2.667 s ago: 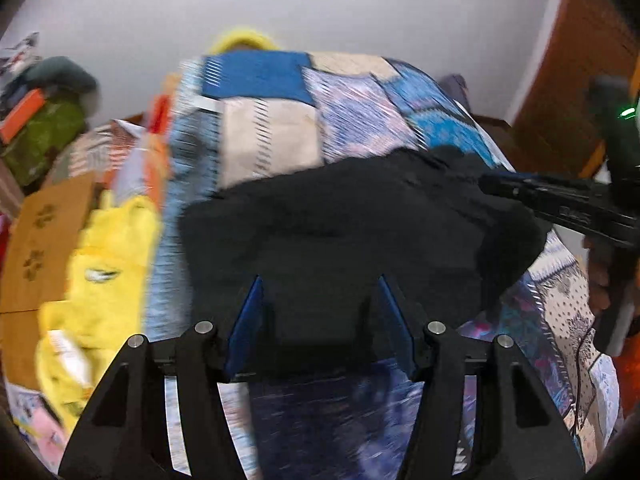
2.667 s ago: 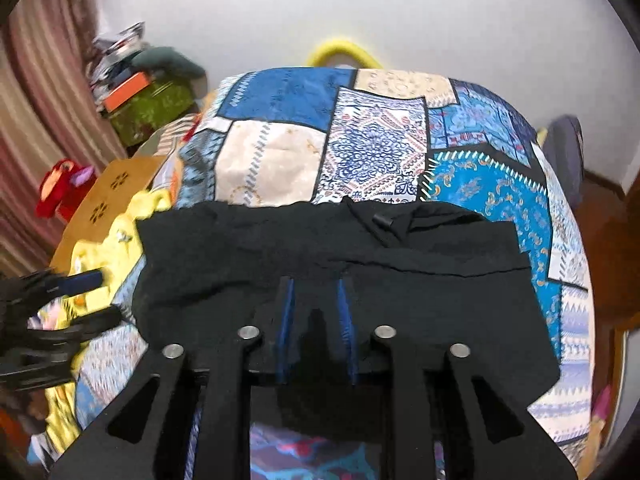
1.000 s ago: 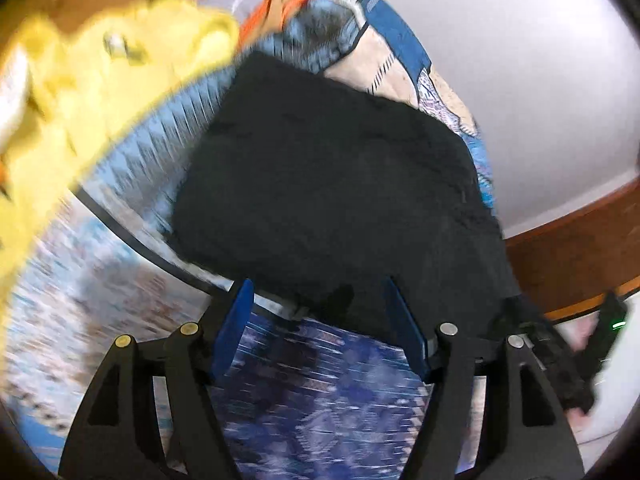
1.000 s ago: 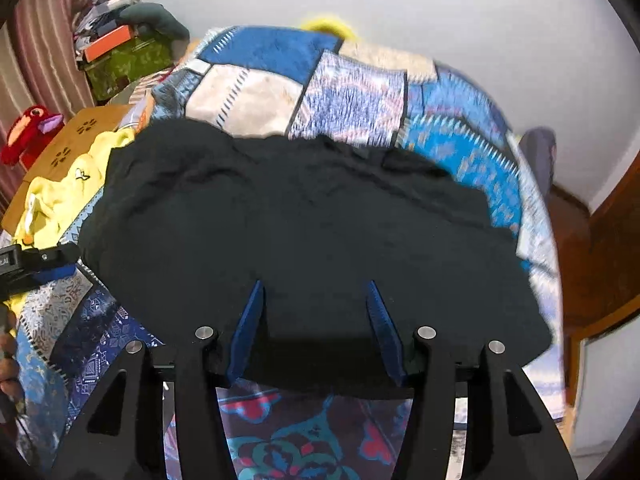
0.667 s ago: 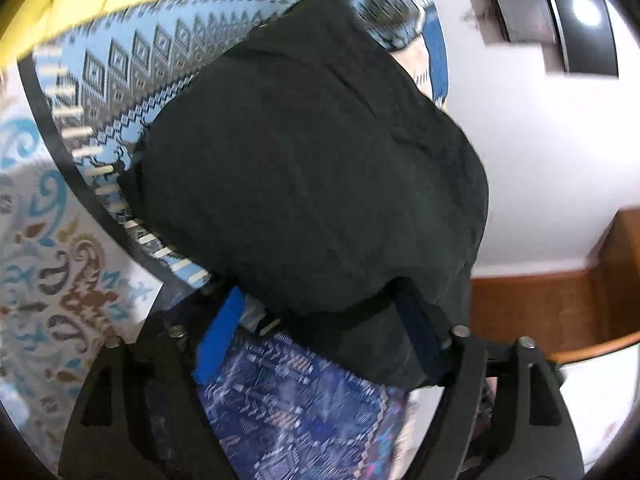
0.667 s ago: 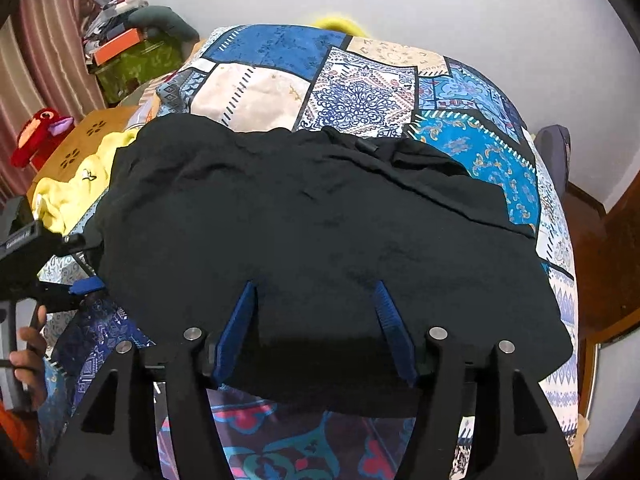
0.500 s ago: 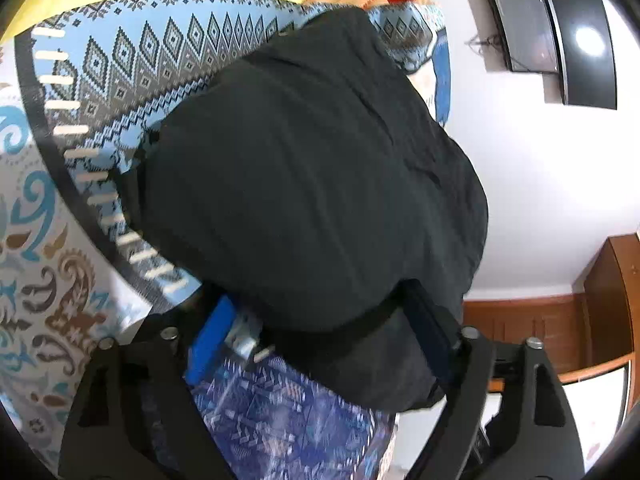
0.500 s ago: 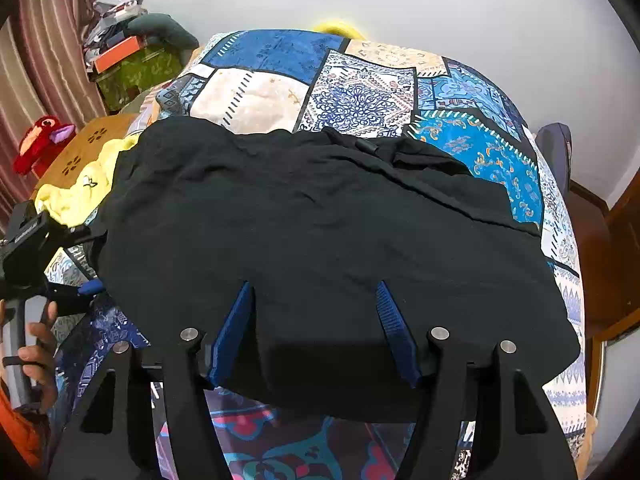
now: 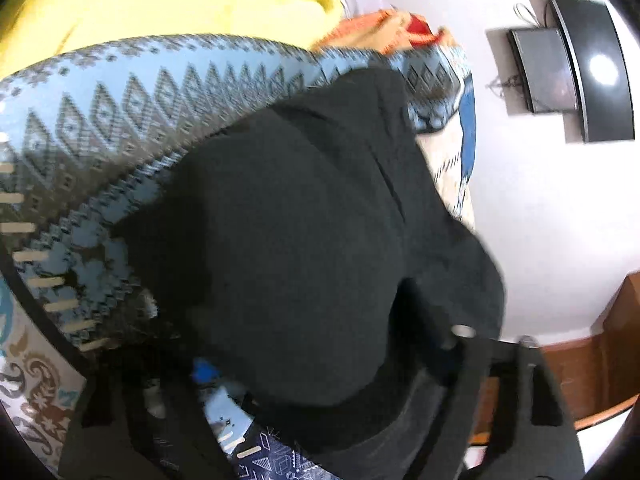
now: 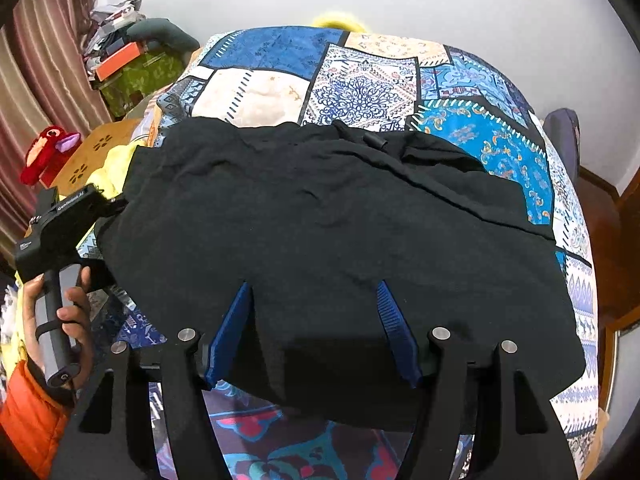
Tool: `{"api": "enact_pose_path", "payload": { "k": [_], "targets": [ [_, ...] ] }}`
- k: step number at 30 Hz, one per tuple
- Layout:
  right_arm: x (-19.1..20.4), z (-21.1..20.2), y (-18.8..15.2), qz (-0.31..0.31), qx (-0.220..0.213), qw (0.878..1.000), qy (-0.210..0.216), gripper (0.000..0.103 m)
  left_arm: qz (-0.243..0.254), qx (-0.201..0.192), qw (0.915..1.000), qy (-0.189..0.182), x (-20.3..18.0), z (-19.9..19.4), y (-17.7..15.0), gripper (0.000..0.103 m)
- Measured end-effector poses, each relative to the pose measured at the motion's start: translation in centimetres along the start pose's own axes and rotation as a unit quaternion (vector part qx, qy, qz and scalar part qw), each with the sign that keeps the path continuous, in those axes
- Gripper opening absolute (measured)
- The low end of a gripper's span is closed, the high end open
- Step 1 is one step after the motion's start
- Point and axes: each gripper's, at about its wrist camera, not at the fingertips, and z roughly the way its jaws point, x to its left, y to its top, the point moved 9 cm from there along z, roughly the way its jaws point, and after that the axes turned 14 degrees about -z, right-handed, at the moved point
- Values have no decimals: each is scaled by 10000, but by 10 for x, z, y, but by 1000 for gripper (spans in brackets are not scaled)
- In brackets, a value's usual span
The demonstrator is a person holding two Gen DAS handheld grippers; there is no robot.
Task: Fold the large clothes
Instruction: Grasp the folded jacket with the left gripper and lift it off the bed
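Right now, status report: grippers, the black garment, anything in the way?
Right gripper open over the black garment. Left gripper at its left edge, jaws hidden by cloth. Garment spread on the quilt. Yellow cloth alongside, not on it.

The left gripper (image 10: 100, 216) is swinging in at the black garment's (image 10: 340, 240) left edge, while the right gripper (image 10: 316, 328) is spreading its blue fingers (image 10: 230, 332) wider.

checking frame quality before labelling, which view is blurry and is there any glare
Left wrist view: motion-blurred, the quilt pattern smeared, a glare spot on the wall screen. Right wrist view: sharp, evenly lit, fisheye bending the bed edges; the black garment shows little detail.
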Motion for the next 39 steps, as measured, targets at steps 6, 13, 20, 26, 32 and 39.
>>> {"api": "enact_pose_path", "payload": {
  "k": [6, 13, 20, 26, 32, 39],
  "targets": [
    [8, -15, 10, 368, 56, 9992, 145, 61, 973, -489, 9929, 480, -28, -37, -3, 36],
    [67, -40, 47, 76, -432, 9987, 273, 61, 1917, -1283, 9696, 814, -64, -104, -3, 32],
    [144, 10, 49, -467, 28, 9957, 795, 63, 3501, -2467, 8978, 1028, -96, -194, -27, 31],
    [187, 59, 19, -392, 614, 9769, 2009, 66, 4610, -2672, 8349, 1381, -122, -178, -57, 30],
    [161, 25, 15, -255, 339, 9810, 1894, 61, 5371, -2670, 7881, 1383, -139, -162, -92, 30],
    [35, -46, -25, 420, -140, 9974, 577, 63, 6022, -2440, 7500, 1240, -159, -140, -152, 30]
  ]
}}
